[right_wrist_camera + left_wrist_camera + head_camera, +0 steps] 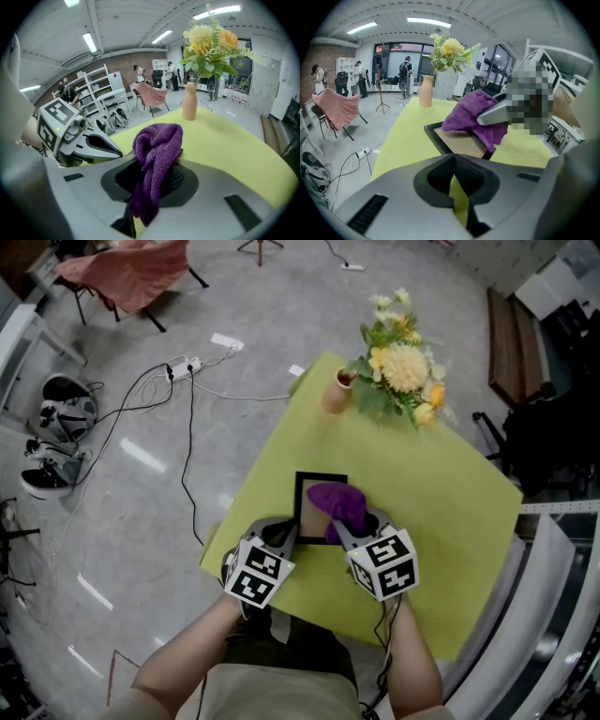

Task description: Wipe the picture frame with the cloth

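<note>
A black picture frame [307, 499] with a brown panel lies flat on the yellow-green table [450, 512], near its front edge. My right gripper [346, 527] is shut on a purple cloth [339, 503], which rests bunched on the frame's right half. In the right gripper view the cloth [158, 140] hangs out between the jaws and hides the frame. My left gripper [289, 533] is shut and holds nothing, just off the frame's near left corner. In the left gripper view the frame [439, 136] lies ahead of the shut jaws, with the cloth [468, 113] and right gripper [502, 111] on it.
A tan vase [337, 391] of yellow flowers [403, 367] stands at the table's far corner. On the floor to the left lie cables, a power strip [183, 365] and shoes [58, 409]. A chair draped in pink [131, 268] stands farther off. People stand in the background.
</note>
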